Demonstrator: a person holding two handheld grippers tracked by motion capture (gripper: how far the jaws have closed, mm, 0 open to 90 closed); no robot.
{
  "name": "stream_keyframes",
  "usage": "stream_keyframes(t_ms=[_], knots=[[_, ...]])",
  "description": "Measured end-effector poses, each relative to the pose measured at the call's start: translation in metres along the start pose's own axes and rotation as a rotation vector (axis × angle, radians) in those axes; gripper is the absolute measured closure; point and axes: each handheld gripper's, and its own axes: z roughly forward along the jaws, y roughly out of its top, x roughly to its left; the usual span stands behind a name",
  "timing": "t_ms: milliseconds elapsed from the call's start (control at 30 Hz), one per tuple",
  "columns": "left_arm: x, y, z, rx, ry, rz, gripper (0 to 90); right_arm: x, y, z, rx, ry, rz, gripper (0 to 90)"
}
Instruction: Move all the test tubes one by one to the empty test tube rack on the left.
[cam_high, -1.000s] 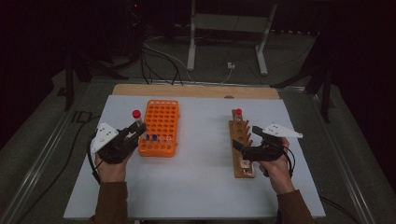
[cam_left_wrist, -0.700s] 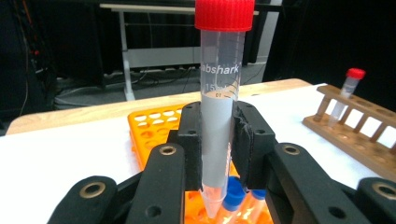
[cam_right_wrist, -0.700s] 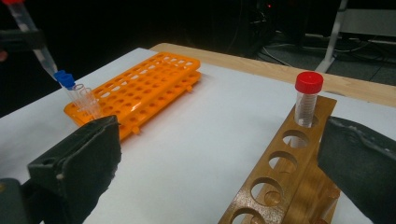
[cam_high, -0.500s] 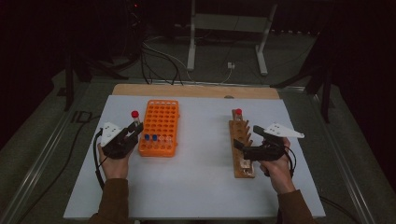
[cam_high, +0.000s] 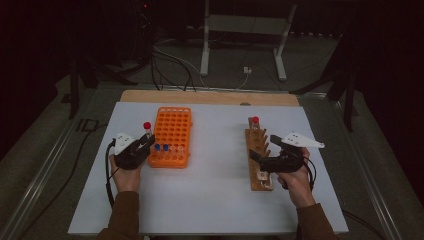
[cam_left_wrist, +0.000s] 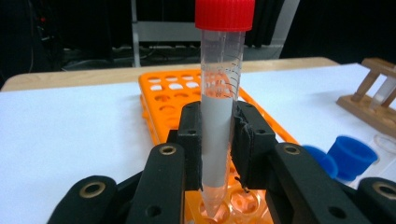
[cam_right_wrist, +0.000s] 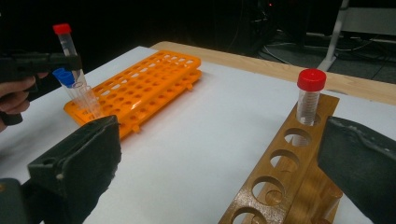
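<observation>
**Red-capped tube going into the orange rack, one tube waiting in the wooden rack**

High view: the left claw (cam_high: 141, 145) is holding a red-capped tube (cam_high: 147, 128) upright at the near left edge of the orange rack (cam_high: 172, 135), which is lying on the table (cam_high: 215, 200). Two blue-capped tubes (cam_high: 161, 148) are already standing in the orange rack's near rows. Well to the right of the orange rack, a wooden rack (cam_high: 259, 157) is carrying one more red-capped tube (cam_high: 255, 121) at its far end, so the job looks partly done.

Left gripper view: the left claw (cam_left_wrist: 218, 147) is clamping the tube (cam_left_wrist: 219, 93) at mid-height, with the tip (cam_left_wrist: 212, 212) hovering just over a near hole of the orange rack (cam_left_wrist: 163, 100), seemingly not yet seated.

Right gripper view: the right claw (cam_right_wrist: 219, 154) is standing wide apart, gripping nothing, with the wooden rack (cam_right_wrist: 285, 182) between its jaws, far from the orange rack (cam_right_wrist: 140, 88).
</observation>
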Motion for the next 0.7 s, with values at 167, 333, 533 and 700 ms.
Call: stream_keyframes(t_ms=[167,333,533,700], knots=[[0.001,-0.009,0.004,0.056,-0.002,0.011,75.2,0.0,0.0,0.0,0.0,0.002,-0.002,0.2],[-0.002,-0.014,0.006,0.121,0.002,0.054,75.4,0.0,-0.001,0.0,0.004,0.007,-0.004,0.3],[-0.005,-0.017,0.008,0.186,0.016,0.099,75.6,0.0,-0.002,0.001,0.009,0.009,-0.007,0.3],[-0.006,-0.019,0.008,0.198,0.017,0.097,75.7,0.0,-0.002,0.002,0.01,0.009,-0.004,0.3]])
